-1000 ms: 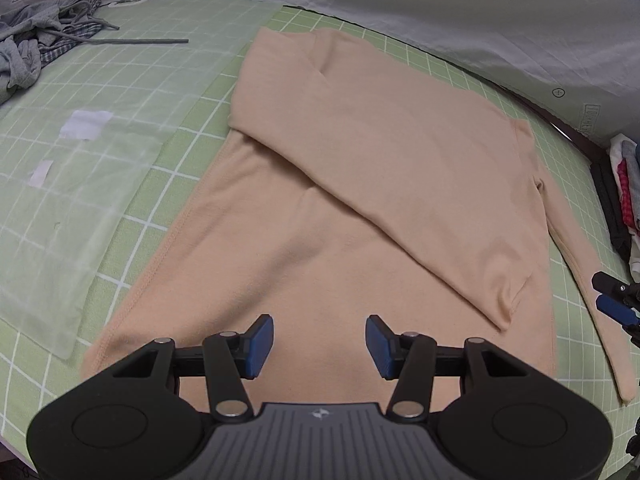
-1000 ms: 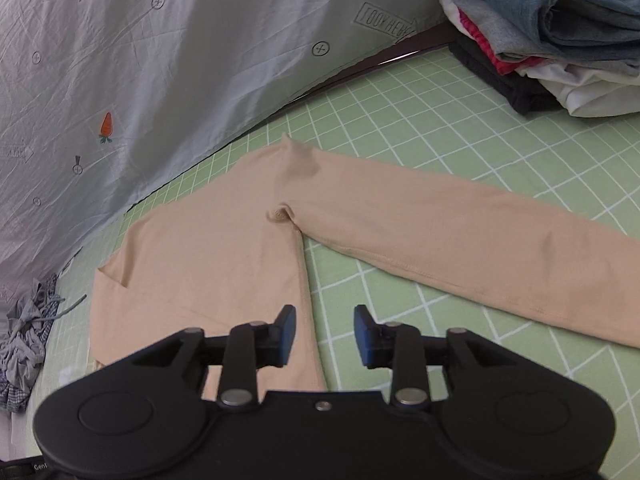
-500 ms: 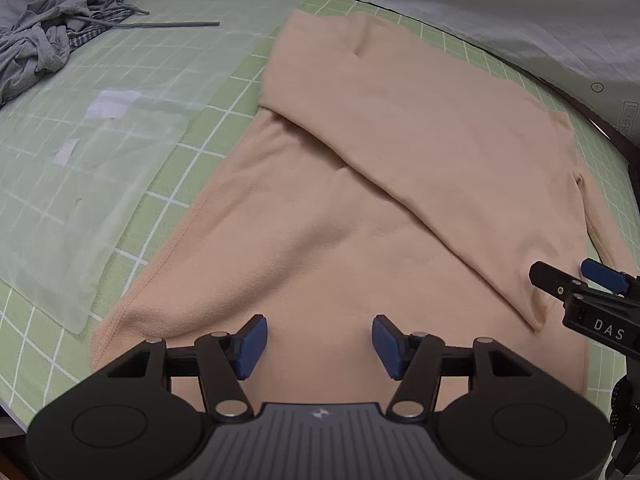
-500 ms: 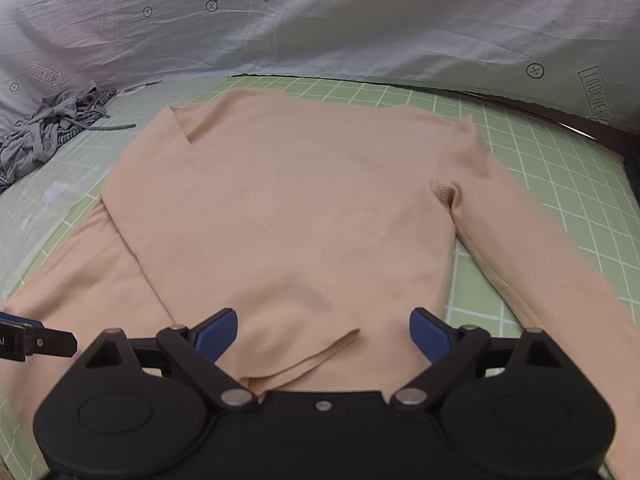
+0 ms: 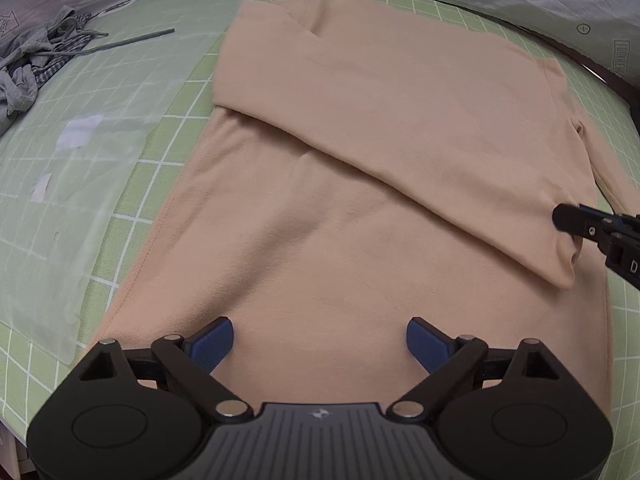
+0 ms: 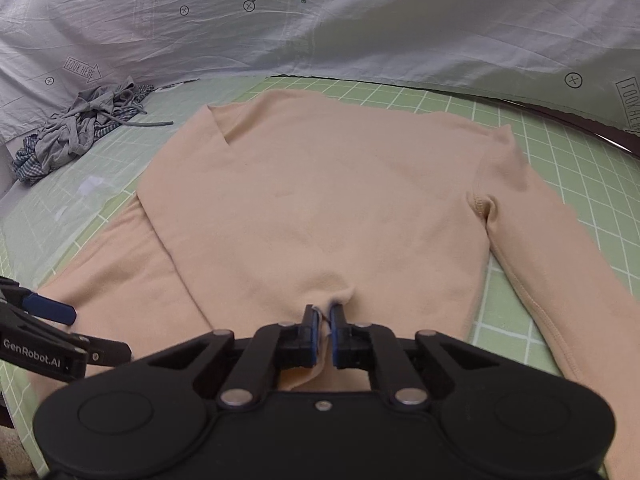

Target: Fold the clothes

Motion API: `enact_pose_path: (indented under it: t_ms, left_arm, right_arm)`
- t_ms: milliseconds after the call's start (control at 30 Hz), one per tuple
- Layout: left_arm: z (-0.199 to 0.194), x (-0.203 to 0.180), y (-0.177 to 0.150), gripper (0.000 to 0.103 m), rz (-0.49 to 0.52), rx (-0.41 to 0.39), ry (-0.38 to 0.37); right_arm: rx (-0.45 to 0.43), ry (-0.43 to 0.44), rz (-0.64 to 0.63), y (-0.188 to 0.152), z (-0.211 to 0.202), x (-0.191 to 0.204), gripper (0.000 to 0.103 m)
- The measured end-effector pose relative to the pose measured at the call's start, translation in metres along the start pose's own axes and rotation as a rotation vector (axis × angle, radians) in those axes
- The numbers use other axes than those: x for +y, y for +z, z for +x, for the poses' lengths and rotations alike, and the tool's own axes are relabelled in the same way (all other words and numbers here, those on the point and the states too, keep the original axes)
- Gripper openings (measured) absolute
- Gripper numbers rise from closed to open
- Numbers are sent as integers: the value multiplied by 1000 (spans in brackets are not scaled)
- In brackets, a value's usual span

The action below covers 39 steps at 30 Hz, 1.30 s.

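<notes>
Over the peach sweater [image 5: 360, 208], from the left wrist view: the left gripper [image 5: 319, 345] now has its blue pads spread much wider than a second ago, nothing between them, hovering above the lower hem. At the sweater's right edge the right gripper [image 5: 568, 216] has come in to the cuff of the folded-over sleeve, where a second ago it was well off to the side. The garment lies flat on the green grid mat [image 5: 176, 128], one sleeve already crossed over the body. Left of the sweater sits a clear plastic sheet [image 5: 60, 184], and beyond that a grey crumpled garment [image 5: 24, 64] with a thin rod [image 5: 132, 40] beside it, all well apart from the work.

Switching to the right wrist view: big change here! The right gripper [image 6: 324, 320], wide open half a second ago, has snapped nearly closed on a pinch of the sweater [image 6: 320, 200], fabric puckering between the pads. That reads as the grab before a lift and fold. The other sleeve [image 6: 560, 264] lies stretched out to the sweater's right, unfolded. The left gripper [image 6: 48, 312] waits at the sweater's left edge. Behind the sweater hangs a carrot-print sheet [image 6: 320, 32]. Nothing blocks the fold; the loose sleeve may drag.
</notes>
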State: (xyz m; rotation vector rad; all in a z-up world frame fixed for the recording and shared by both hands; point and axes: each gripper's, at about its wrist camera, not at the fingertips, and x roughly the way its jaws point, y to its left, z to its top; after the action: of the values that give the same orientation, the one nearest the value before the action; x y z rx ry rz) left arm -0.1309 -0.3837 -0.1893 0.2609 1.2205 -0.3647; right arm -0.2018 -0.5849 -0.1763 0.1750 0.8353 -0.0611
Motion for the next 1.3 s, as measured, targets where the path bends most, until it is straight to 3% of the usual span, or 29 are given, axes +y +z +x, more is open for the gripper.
enact_pose_path:
  t_ms: [200,500,600,767,833,867,900,967,1000,1033,1300]
  left_arm:
    - [3,-5,2,103,-33,0,21]
    - [2,-9,2,103,-68,-9,36]
    - [2,-10,1,103,-75,-13,39]
    - [1,-9,0,103,-75,-18,38]
    - [1,-8,-1,103,-73,-22,37]
    - [1,-8,-1,103,-71,-24,36]
    - [0,-8,-2,103,-68,-27,35]
    - [-1,-6,-2,103,-60,-33,26]
    - [-1,-4,-2,103,-56,-35,21]
    - [-2,-2,-2,103,-53,-39,13]
    - [-34,35,3,103,16,-200,-72]
  right_arm:
    - [-100,-42,42,20,-21,-30,6]
    - [-254,-281,233,39,-63,-125,5]
    - [-214,-429,293,27,-56,-162,5]
    - [-104,-516,342,5,-44,-183,8]
    - [-96,-524,366,0,-47,-179,29]
    - [-99,-527,380,-3,-49,-174,56]
    - [-107,-526,388,-5,-52,-169,72]
    - [-130,-505,394,-7,-55,-155,85]
    - [-143,-487,397,-8,-57,-148,98]
    - [-157,-473,399,-9,-58,-141,103]
    - [-234,-424,400,-15,-70,-61,103]
